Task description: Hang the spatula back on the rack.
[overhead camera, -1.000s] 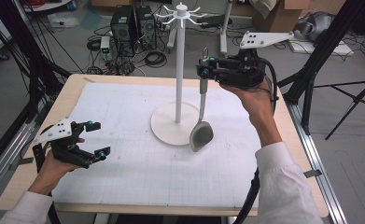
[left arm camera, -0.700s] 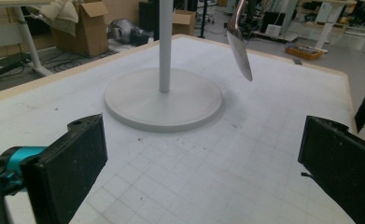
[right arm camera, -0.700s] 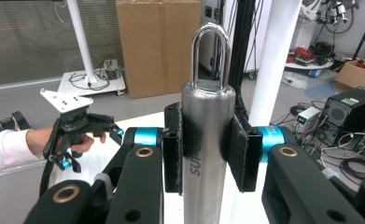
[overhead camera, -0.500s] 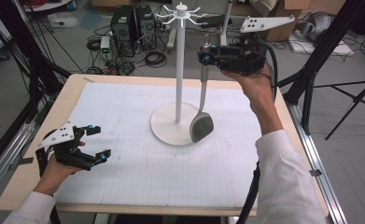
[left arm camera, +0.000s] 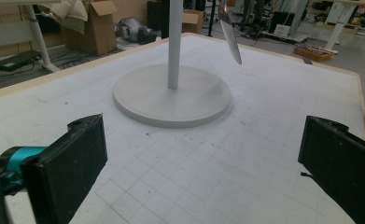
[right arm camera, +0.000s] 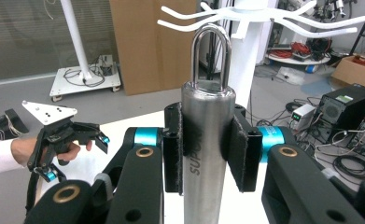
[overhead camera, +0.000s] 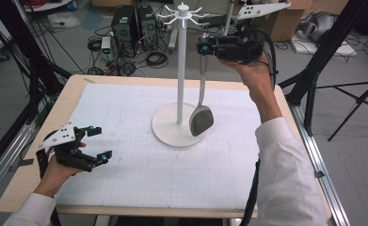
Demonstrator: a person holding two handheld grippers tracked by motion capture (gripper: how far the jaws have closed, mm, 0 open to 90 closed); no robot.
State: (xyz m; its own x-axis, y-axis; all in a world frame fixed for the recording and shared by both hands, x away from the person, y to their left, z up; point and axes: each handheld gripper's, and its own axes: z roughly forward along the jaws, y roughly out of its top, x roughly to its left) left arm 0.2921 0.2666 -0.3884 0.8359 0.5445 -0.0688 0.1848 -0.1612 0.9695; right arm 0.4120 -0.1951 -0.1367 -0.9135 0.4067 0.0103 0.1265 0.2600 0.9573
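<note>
while it hangs upright beside the white rack (overhead camera: pixel 180 61), the steel spatula (overhead camera: pixel 201 117) has its handle clamped in the right gripper's (overhead camera: pixel 205 47) jaws, blade above the rack's round base. the left gripper (overhead camera: pixel 97 143) rests low on the counter (overhead camera: pixel 125 188), jaws wide apart, holding nothing.

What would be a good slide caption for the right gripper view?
Right tongs clamp a steel utensil handle, its loop near the white rack's hooks.

A white grid mat (overhead camera: pixel 139 179) covers the bench (overhead camera: pixel 26 181) edge to edge — beyond the far edge, computer towers (overhead camera: pixel 134 23), cables (overhead camera: pixel 156 59) and cardboard boxes (left arm camera: pixel 98 25).
</note>
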